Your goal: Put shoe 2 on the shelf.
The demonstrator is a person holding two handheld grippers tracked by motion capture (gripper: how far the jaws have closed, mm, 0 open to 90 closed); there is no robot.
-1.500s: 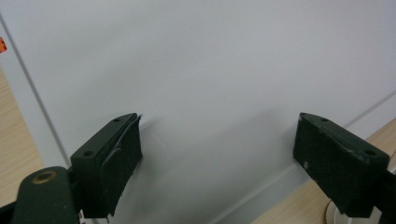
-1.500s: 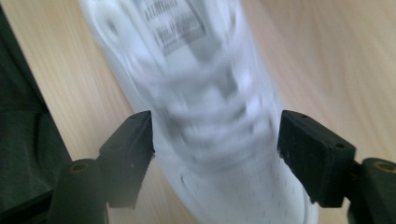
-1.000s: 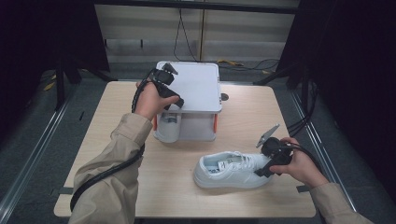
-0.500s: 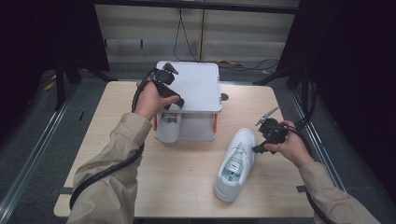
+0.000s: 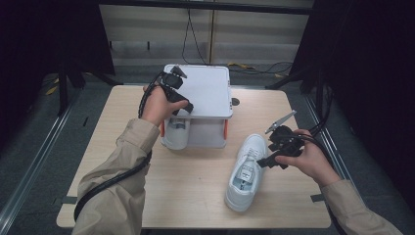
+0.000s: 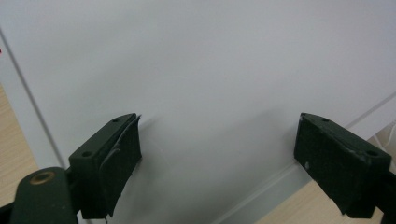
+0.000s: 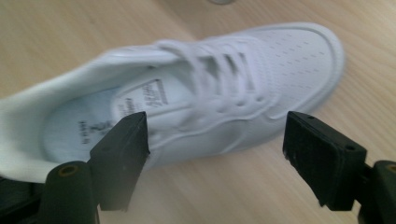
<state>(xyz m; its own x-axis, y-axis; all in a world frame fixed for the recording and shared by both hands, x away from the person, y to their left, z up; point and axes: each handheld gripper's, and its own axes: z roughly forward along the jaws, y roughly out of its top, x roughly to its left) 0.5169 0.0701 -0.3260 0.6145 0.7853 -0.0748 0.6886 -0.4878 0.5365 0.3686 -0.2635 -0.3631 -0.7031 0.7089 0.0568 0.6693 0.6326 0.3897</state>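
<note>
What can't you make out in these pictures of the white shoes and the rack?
- Second shoe under the white rack, high view: the rack top and the left hand cover most of it.
- Insole print of the white sneaker, right gripper view: blurred, unreadable.
- Sneaker's heel, right gripper view: cut off by the left edge.
- Left gripper, left gripper view: jaws wide apart against the rack's white surface; contact unclear.

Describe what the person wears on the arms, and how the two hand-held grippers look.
Both arms wear tan long sleeves. Each hand holds a black gripper, left gripper and right gripper, with two blocky black jaws and a trailing black cable. A grey three-cornered plate tops the right one.
</note>
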